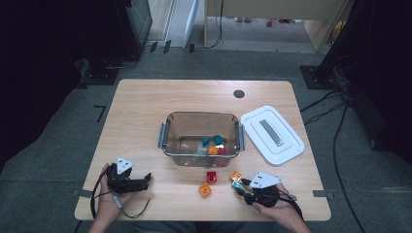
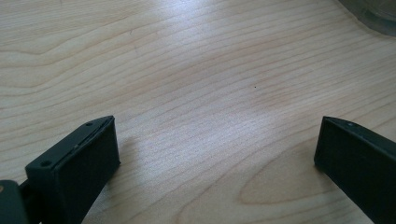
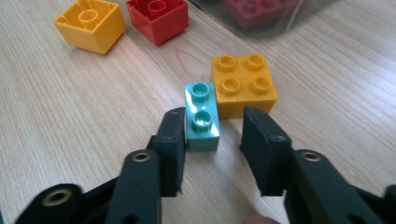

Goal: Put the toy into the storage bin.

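Right gripper view: right gripper (image 3: 212,135) fingers apart around the teal brick (image 3: 201,116), which hides the orange brick's (image 3: 243,84) near corner.

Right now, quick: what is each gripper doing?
Left gripper: open, nothing between its jaws, bare table beneath.
Right gripper: open around the teal brick; one pad touches it, the other stands apart.
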